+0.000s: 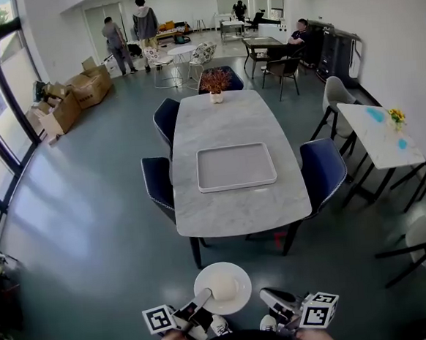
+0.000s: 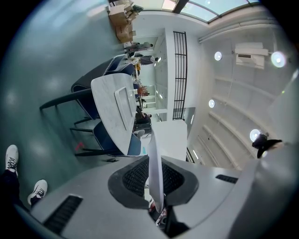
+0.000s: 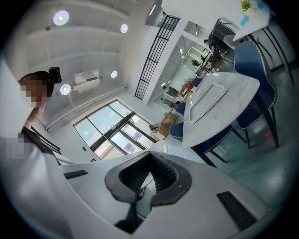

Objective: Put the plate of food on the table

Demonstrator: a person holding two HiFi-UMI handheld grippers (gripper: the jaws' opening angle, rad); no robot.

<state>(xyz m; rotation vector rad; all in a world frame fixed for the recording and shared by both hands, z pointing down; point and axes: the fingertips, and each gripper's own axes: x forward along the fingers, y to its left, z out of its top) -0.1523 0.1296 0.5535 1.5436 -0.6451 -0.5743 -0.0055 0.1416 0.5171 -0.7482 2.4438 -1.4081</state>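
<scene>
A white plate (image 1: 236,274) with a pale round bun (image 1: 224,288) on it hangs level above the floor, just short of the near end of the marble table (image 1: 231,120). My left gripper (image 1: 206,297) is shut on its left rim. In the left gripper view the plate (image 2: 153,144) runs edge-on between the pads of that gripper (image 2: 155,163). My right gripper (image 1: 263,294) meets the right rim. In the right gripper view its jaws (image 3: 149,161) pinch a white edge of the plate (image 3: 161,148).
An empty white tray (image 1: 236,166) lies on the table's near half and a potted plant (image 1: 215,81) stands at its far end. Dark blue chairs (image 1: 157,183) (image 1: 323,170) flank the table. A second table (image 1: 377,134) is at the right; people stand far back.
</scene>
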